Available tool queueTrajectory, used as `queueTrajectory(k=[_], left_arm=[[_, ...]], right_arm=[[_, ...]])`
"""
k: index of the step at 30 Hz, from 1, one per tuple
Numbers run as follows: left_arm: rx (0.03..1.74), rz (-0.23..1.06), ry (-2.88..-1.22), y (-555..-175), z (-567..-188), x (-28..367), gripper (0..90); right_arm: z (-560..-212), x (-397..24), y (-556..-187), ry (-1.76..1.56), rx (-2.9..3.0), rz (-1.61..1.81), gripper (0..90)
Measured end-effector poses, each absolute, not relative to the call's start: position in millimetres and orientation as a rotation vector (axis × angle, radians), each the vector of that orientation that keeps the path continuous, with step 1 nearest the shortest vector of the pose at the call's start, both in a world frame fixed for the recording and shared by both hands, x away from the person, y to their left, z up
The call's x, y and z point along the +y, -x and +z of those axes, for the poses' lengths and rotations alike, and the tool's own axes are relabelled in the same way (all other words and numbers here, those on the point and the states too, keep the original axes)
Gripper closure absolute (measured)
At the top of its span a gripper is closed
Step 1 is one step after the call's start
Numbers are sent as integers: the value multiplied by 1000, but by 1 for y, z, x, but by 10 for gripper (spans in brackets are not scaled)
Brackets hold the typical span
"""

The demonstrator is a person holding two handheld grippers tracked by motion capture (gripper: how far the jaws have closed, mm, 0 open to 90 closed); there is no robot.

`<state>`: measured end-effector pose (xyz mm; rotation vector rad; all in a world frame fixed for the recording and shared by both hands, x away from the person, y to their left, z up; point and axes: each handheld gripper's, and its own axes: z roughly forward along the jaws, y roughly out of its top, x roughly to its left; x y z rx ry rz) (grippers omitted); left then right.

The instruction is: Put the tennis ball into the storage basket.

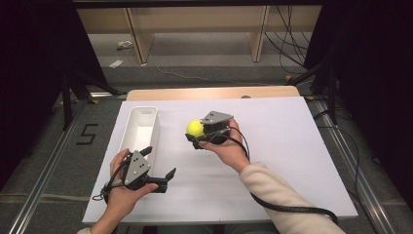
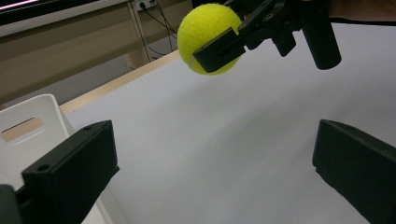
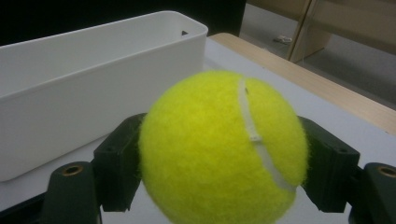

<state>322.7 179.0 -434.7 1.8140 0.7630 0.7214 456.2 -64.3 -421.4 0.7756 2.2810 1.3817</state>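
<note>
right gripper (image 1: 196,136): fingers clamped on tennis ball (image 1: 195,128), ball between them | left gripper (image 1: 159,165): fingers spread, empty

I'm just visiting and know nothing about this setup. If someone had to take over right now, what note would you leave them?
Right tongs: shut on the yellow tennis ball, held up off the white table.
Left tongs: open, holding nothing, near the close end of the white bin.
Bin: a long white tray at the table's left side, nothing visible inside it.
Done: the ball is picked up.
Left: probably carry the ball over the bin and let go. That is a guess from how things lie.
</note>
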Motion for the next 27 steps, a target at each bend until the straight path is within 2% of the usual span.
queueTrajectory(k=[27], left_arm=[[762, 723, -1813, -322, -434, 179, 0]], right_arm=[[-419, -54, -450, -755, 2301, 1400, 263]])
